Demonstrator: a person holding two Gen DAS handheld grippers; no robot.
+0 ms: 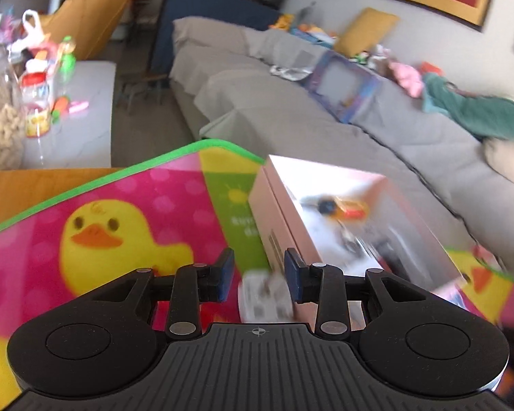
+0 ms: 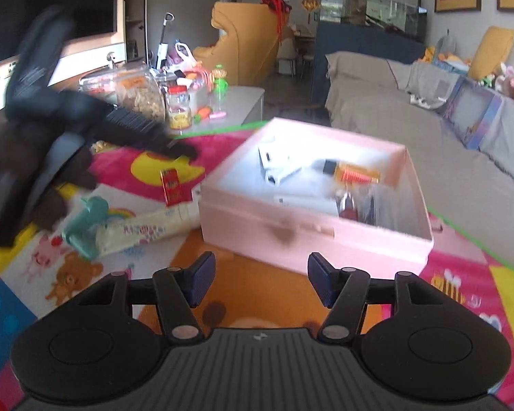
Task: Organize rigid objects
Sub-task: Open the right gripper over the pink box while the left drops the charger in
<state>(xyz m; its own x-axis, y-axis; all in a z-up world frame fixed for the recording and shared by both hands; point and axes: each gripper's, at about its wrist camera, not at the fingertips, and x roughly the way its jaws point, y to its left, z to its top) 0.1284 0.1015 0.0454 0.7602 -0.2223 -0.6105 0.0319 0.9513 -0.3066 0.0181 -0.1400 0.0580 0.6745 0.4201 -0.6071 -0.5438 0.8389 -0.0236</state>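
Matt pink cardboard on the box, smooth and dull. Glossy printed play mat beneath it, soft-looking. At 10 o'clock, clear shiny jar. Sofa wears quilted grey cloth, matt.

A: Box: pale pink walls, white inside. Mat beneath it: pink, yellow and orange panels, green edging.

B: Left of the box, a red packet and a teal-capped tube with pink print. Mat also shows a yellow duck with orange beak. Fingers: dark blue pads.
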